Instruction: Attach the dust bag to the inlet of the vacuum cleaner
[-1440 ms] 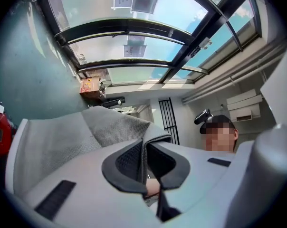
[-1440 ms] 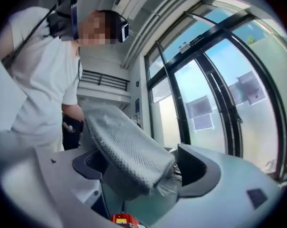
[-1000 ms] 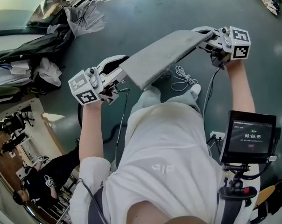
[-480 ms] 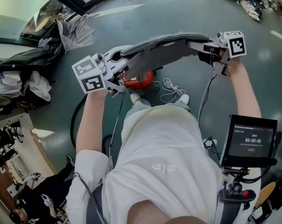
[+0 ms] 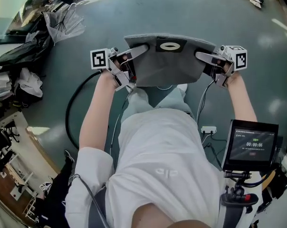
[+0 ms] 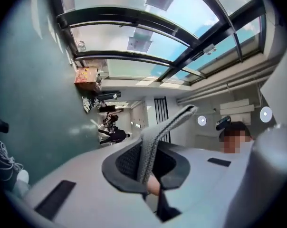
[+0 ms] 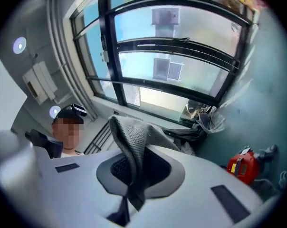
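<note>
The grey fabric dust bag point(image 5: 167, 65) hangs stretched flat between both grippers, its oval inlet hole point(image 5: 168, 45) facing up near the far edge. My left gripper point(image 5: 142, 49) is shut on the bag's left edge; a thin fold of mesh point(image 6: 150, 148) runs up out of its jaws point(image 6: 146, 184). On the bag's right edge my right gripper point(image 5: 200, 56) is shut, with bunched cloth point(image 7: 131, 139) in its jaws point(image 7: 131, 194). The red vacuum cleaner point(image 7: 242, 165) stands on the floor, seen in the right gripper view. In the head view the bag hides it.
A black hose point(image 5: 74, 108) curves over the green floor at left. A clear plastic bag point(image 5: 62, 25) and dark bags point(image 5: 15, 56) lie at upper left. A white power strip point(image 5: 208, 129) sits beside a mounted screen point(image 5: 250, 146) at lower right.
The bag has turned from slanted and edge-on to flat with its hole upward. Both grippers have swung level with each other. The red vacuum seen under the bag half a second ago is now covered.
</note>
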Available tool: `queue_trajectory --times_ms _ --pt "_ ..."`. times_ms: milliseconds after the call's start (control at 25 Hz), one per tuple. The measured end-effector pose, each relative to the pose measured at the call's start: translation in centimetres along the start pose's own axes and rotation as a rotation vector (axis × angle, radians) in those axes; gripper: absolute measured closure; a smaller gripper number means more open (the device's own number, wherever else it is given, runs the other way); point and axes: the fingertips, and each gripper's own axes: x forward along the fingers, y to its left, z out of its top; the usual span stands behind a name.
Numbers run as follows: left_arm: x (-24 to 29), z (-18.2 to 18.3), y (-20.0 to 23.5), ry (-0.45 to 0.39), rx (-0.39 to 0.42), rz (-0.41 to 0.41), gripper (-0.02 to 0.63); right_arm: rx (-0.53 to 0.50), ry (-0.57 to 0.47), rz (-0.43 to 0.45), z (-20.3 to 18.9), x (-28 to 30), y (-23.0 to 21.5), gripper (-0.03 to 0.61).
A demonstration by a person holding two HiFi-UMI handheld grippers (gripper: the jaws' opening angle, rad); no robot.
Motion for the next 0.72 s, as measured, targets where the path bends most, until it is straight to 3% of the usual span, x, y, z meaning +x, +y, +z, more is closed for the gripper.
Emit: queue_trajectory --times_ms 80,200,320,400,520,640,720 --pt "0.6 -2.0 3.1 -0.021 0.003 0.019 0.598 0.079 -0.112 -0.016 -1.4 -1.9 -0.7 0.560" --pt "0.8 -3.9 6.7 -0.094 -0.028 0.047 0.598 0.107 -0.200 -0.182 -2.2 -4.7 -4.1 0.561" --pt "0.5 -5.3 9.3 -0.145 0.005 0.109 0.598 -0.029 -0.084 -0.410 -1.9 -6.6 -6.2 0.561" --pt "1.0 -6.6 8.5 -0.230 -0.032 0.138 0.598 -0.093 0.028 -0.502 -1.0 -7.0 -4.8 0.561" --pt "3.4 -6.6 -0.5 -0.352 -0.140 0.119 0.598 -0.114 0.115 -0.521 3.2 -4.0 4.0 0.561" --pt "4.4 -0.5 -13.5 -0.202 -0.107 0.116 0.598 -0.231 0.007 -0.484 9.4 2.8 14.0 0.561" --pt "3.6 -1.7 -18.0 -0.203 -0.167 0.170 0.598 -0.204 0.049 -0.484 9.8 4.3 17.6 0.561"
